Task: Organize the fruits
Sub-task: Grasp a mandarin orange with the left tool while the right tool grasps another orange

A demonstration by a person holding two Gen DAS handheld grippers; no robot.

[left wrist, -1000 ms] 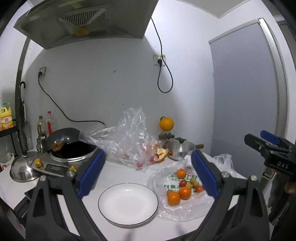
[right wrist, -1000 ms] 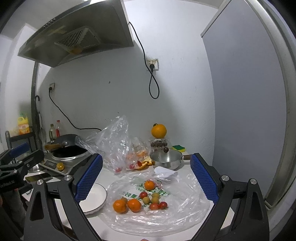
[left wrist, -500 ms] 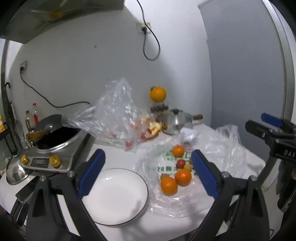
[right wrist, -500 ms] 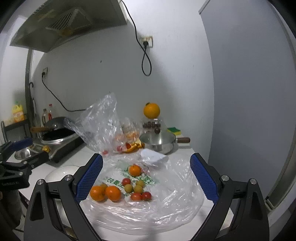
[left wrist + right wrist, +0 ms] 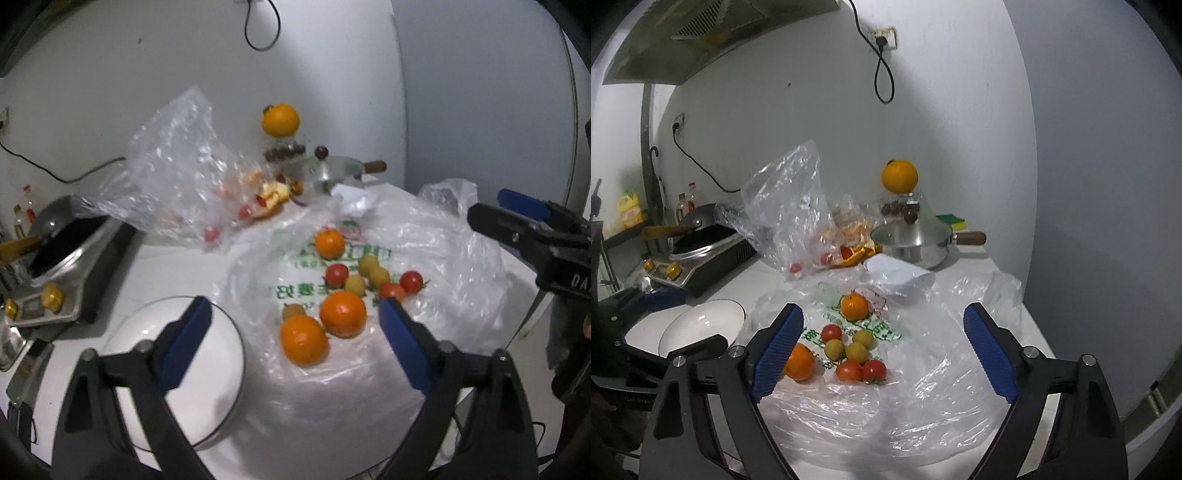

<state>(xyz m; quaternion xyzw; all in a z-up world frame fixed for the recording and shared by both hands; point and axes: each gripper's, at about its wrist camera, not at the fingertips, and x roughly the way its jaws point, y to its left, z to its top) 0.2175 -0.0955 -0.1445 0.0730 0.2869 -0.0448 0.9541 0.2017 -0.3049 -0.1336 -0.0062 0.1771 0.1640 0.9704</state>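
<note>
**Fruits on a spread bag, both claws closing on nothing**

Fruits lie loose on a flattened clear plastic bag (image 5: 436, 236) on the white counter (image 5: 177, 266). The left gripper (image 5: 295, 325) hovers above them, its blue-padded jaws wide but closing, nothing pressed between them; 2 oranges (image 5: 342, 314) show in the gap below. The right gripper (image 5: 882, 332) also hangs over the bag, jaws wide and closing, gripping nothing, with small fruit lying beneath its gap.

Beyond the 2 oranges sit red cherry tomatoes (image 5: 336, 274), small yellow-green round fruits (image 5: 378, 275) and a 3rd orange (image 5: 329, 243) on the bag's green print. The film is crinkled and glossy, rising in folds at the edges.

Left of the bag, touching its edge, stands an empty white plate (image 5: 221, 369) with a thin dark rim. Behind, a second crumpled clear bag (image 5: 173, 166) stands upright, holding red and orange pieces. A shiny steel saucepan (image 5: 912, 243) with a wooden handle sits near the wall, a crumpled white paper (image 5: 897, 271) just before it, and a large orange (image 5: 899, 176) is perched above. A dark wok (image 5: 701, 236) rests on a cooker at the far left.
</note>
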